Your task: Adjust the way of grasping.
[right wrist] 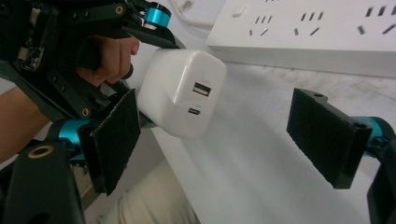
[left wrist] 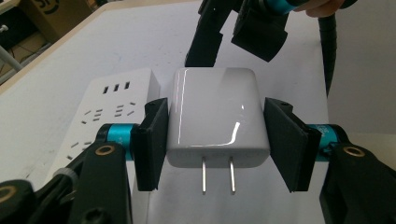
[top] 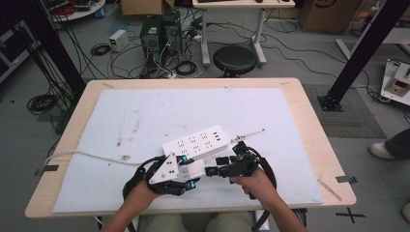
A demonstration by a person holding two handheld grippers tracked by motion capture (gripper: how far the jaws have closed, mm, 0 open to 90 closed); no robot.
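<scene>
Right now my left gripper (left wrist: pixel 215 142) has a firm hold of the glossy white square charger block (left wrist: pixel 215 119): in the left gripper view the two black pads press flat against its opposite sides, at the centre of the frame, and its two metal prongs (left wrist: pixel 217 173) point toward the bottom edge, toward the camera. Behind it, at middle left of that frame, lies the long white plastic power strip (left wrist: pixel 109 116) with its rows of sockets, resting on the white sheet that covers the table.

In the right gripper view the charger block (right wrist: pixel 182 93) sits at upper centre left, its face with the two ports turned toward me (one wide slot, one small oval under it). My right gripper (right wrist: pixel 231 140) stands wide open with nothing between its pads; the block is just beside the left pad (right wrist: pixel 114 140) and well apart from the right one. The power strip (right wrist: pixel 317 35) runs along the top right of that frame.

From the high view, both grippers meet at lower centre, left gripper (top: pixel 189 170) and right gripper (top: pixel 212 170) near each other, with the charger block (top: pixel 196 168) between them, just below the power strip (top: pixel 196 142) on the wooden table (top: pixel 309 121).
</scene>
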